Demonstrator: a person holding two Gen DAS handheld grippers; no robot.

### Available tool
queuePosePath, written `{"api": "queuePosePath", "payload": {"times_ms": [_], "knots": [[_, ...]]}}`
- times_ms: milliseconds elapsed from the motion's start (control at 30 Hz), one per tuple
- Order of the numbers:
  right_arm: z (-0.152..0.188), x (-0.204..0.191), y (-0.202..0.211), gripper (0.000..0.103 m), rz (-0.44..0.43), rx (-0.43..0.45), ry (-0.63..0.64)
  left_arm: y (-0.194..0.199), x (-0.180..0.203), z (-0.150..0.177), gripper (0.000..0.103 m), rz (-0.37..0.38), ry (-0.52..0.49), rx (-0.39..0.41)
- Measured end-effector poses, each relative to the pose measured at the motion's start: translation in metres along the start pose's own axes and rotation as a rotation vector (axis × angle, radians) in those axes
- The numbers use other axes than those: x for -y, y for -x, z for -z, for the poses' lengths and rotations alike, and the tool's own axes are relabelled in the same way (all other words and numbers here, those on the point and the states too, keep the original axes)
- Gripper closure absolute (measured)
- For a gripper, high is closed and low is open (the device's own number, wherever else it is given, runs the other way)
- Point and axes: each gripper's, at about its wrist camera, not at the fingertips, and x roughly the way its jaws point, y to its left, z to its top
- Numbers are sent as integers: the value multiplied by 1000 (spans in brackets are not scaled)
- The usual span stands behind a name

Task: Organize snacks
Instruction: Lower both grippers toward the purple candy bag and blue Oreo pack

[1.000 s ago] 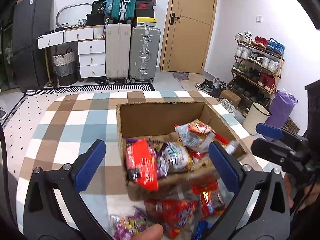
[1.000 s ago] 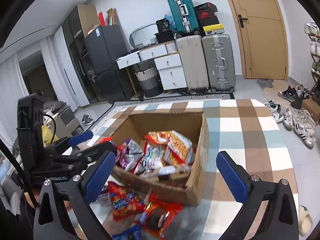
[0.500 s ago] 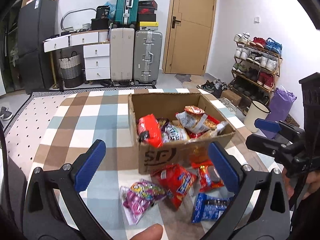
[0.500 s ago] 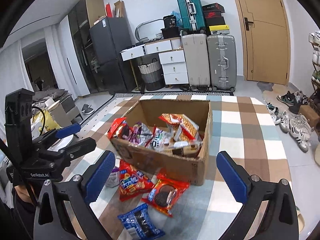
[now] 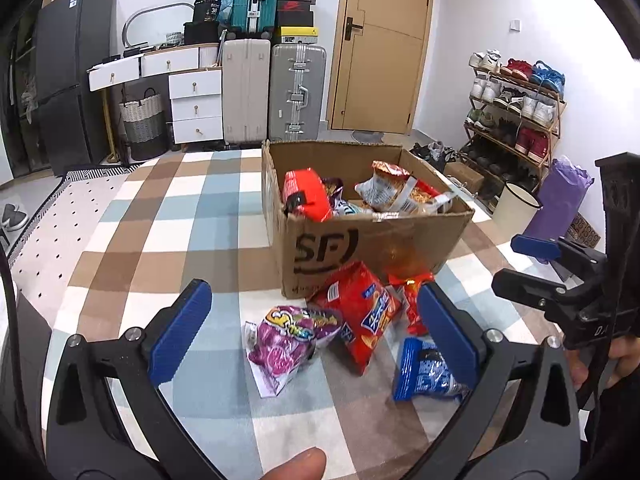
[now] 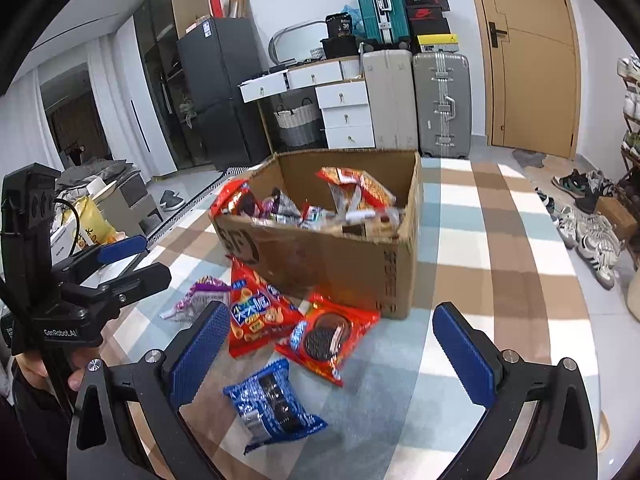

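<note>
left tool (image 5: 312, 324) and right tool (image 6: 332, 340) both spread apart, empty, above snack packets (image 6: 256, 316) before cardboard box (image 5: 372, 240) on surface (image 5: 160, 220).

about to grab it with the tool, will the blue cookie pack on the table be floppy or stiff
The blue cookie pack is probably crinkly film around firmer contents, so its loose ends may flop. It looks light and lies flat, so it's unlikely to roll. The glossy film could slip in the open right tool.
</note>
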Motion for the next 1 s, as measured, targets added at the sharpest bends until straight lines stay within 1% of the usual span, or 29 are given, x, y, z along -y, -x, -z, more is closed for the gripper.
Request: {"api": "queuePosePath", "payload": {"times_ms": [233,400,667,767,833,933,1000], "knots": [[18,-1,-10,0,10,-38,5,-18,-8,14,1,-1,21,-76],[28,0,-14,0,-16,-63,-6,-32,-13,20,1,-3,29,-110],[45,-2,-36,0,-28,-145,17,-56,-19,30,1,-24,16,-170],[49,-6,-43,0,-51,-174,38,-64,-22,33,1,-21,28,-190],[53,-9,-46,0,-79,-197,46,-70,-25,34,1,-36,30,-216],[57,-13,-50,0,-122,-214,46,-76,-28,35,1,-49,38,-226],[59,-16,-53,0,-129,-233,60,-78,-31,36,1,-52,48,-228]]}}
